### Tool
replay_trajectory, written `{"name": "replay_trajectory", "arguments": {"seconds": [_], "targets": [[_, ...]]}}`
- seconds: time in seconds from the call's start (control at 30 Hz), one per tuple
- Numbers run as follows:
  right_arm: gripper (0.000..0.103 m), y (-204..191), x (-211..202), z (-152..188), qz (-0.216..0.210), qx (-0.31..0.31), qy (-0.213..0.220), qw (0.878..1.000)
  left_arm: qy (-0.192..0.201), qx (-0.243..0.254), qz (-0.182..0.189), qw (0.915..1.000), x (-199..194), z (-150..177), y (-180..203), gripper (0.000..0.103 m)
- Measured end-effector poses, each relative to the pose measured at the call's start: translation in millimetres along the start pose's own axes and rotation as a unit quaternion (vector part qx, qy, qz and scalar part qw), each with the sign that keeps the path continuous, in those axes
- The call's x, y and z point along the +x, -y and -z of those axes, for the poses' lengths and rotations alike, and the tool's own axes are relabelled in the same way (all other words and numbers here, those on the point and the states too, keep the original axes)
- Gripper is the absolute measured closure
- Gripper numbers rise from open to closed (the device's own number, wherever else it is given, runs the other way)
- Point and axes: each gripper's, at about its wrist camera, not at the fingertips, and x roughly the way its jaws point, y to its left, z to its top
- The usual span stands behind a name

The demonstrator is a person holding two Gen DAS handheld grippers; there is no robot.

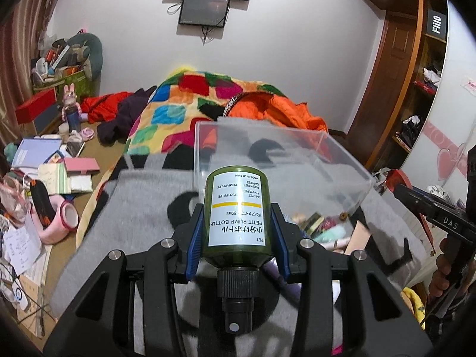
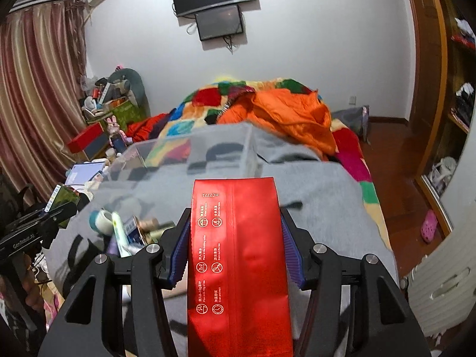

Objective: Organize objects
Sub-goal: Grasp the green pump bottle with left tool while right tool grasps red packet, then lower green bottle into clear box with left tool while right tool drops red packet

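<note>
My left gripper (image 1: pixel 237 211) is shut on a small green pump bottle (image 1: pixel 238 187) with a white label, its pump cap towards the camera. My right gripper (image 2: pixel 235 212) is shut on a flat red foil pouch (image 2: pixel 238 253), which runs lengthwise between the blue pads. Ahead of both stands a clear plastic box (image 1: pixel 267 154) (image 2: pixel 208 148) on the grey blanket. A heap of small toiletries (image 2: pixel 128 229) (image 1: pixel 318 223) lies on the blanket between the two grippers. The right gripper (image 1: pixel 416 202) shows at the right edge of the left wrist view. The left gripper (image 2: pixel 59 211) shows at the left edge of the right wrist view.
The grey blanket (image 2: pixel 312 196) covers the near end of a bed, with a patchwork quilt (image 1: pixel 178 113) and an orange jacket (image 2: pixel 291 116) beyond. A low surface cluttered with books and boxes (image 1: pixel 53 163) runs along the left. Wardrobe shelves (image 1: pixel 416 95) stand at the right.
</note>
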Motion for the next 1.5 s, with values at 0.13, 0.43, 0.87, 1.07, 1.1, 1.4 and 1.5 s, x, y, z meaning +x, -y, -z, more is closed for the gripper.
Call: {"name": "replay_trajectory", "arguments": {"seconds": [0.13, 0.43, 0.87, 1.07, 1.1, 1.4, 1.5], "targets": [[0.052, -4.9, 4.3, -15.5, -0.014, -0.005, 0.013, 1.0, 0.006, 0.01, 0.005, 0.9999, 3.6, -20.1, 3.6, 0.062], [0.052, -16.8, 43.4, -60.7, -0.034, -0.038, -0.005, 0.999, -0.024, 0.041, 0.019, 0.9987, 44.4, -62.4, 14.2, 0.062], [0.052, -28.1, 121.4, -88.1, -0.037, -0.06, -0.087, 0.994, -0.122, 0.085, 0.025, 0.9886, 121.5, -75.1, 30.5, 0.062], [0.052, -33.5, 151.3, -84.3, -0.033, -0.083, -0.126, 0.988, -0.149, 0.1, 0.027, 0.9834, 145.5, -73.1, 36.8, 0.062], [0.052, -35.5, 152.4, -82.2, -0.031, -0.087, -0.129, 0.987, -0.154, 0.1, 0.028, 0.9826, 149.1, -73.0, 36.4, 0.062], [0.052, -56.8, 163.7, -68.5, -0.013, -0.15, -0.147, 0.978, -0.177, 0.103, 0.033, 0.9782, 167.2, -64.7, 37.9, 0.062], [0.052, -61.0, 166.8, -66.1, -0.006, -0.16, -0.152, 0.975, -0.177, 0.111, 0.032, 0.9774, 167.6, -62.3, 40.1, 0.062]]}}
